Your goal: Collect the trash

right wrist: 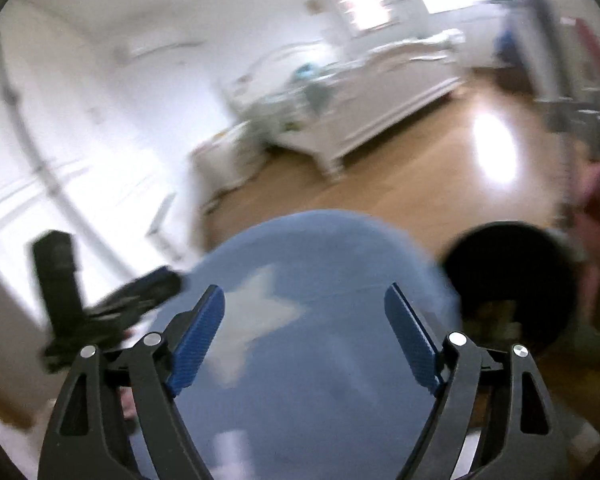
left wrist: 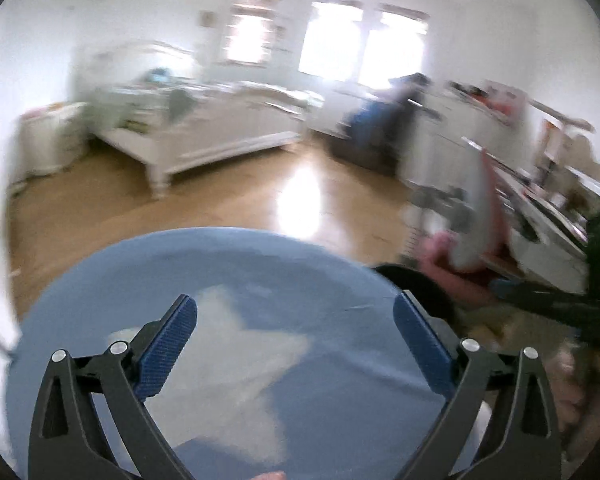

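Blue rug (left wrist: pixel 320 280) with a white star (left wrist: pixel 236 364), in front of you.
Your grippers' pads (left wrist: pixel 168 348) are textured blue on black arms; beyond, tan wood floor (left wrist: pixel 228 200), white bed (left wrist: pixel 204 136), black bin (right wrist: pixel 508 284).

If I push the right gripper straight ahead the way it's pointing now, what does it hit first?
Most likely the round blue cushion with the white star. The right gripper is open, empty, and aimed at its top. The black bin sits off to the right. Blur makes depth uncertain.
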Tool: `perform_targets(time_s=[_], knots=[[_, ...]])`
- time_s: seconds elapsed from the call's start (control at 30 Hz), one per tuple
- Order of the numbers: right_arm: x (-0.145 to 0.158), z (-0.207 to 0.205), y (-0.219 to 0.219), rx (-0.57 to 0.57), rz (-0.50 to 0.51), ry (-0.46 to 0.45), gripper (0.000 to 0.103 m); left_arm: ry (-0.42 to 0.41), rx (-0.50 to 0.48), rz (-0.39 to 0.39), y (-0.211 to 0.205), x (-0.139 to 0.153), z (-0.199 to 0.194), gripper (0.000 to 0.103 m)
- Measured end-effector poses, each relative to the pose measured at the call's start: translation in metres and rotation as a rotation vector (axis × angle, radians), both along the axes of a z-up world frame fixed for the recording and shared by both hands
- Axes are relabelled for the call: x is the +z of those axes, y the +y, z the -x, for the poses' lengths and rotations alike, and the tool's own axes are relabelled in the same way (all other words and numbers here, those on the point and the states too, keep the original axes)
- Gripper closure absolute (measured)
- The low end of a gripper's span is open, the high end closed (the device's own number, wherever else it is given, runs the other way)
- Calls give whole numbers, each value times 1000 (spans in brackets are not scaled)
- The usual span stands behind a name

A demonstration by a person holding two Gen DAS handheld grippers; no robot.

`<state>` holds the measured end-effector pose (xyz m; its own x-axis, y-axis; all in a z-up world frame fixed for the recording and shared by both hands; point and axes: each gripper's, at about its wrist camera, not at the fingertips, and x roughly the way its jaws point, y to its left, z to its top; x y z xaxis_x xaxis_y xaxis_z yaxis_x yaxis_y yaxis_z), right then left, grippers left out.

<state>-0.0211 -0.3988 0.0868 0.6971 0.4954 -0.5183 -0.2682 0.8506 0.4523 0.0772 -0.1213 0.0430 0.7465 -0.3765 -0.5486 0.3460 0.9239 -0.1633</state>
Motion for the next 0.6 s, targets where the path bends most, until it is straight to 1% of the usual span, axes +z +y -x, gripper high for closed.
perform_targets(time_s=[0.07,0.1,0.17,0.2,0.23,0.27,0.3,0.37,0.47,0.53,0.6], knots=[[19,8,36,79,-18,-37,21,-29,110,-21,32,2,14,5],[27,11,50,110,-29,-59,19,-35,149,-31,45,2,19,5],[45,21,82,187,-80,-141,10,-39,210,-49,65,2,29,5],[49,25,92,202,-97,-178,5,-45,239,-52,77,1,35,5],[52,28,105,202,-101,-219,5,-55,257,-44,87,0,41,5],[52,27,115,183,-85,-239,5,-72,281,-27,98,-3,47,5],[48,26,122,154,-56,-257,5,-81,298,-22,103,-5,53,5],[31,19,137,43,73,-295,5,-95,329,-22,113,-11,61,5],[-2,9,148,-68,242,-306,5,-138,363,-42,127,-23,71,5],[-19,8,148,-108,299,-310,5,-143,390,-56,133,-32,73,5],[-33,9,147,-147,330,-317,5,-129,393,-34,138,-40,70,5]])
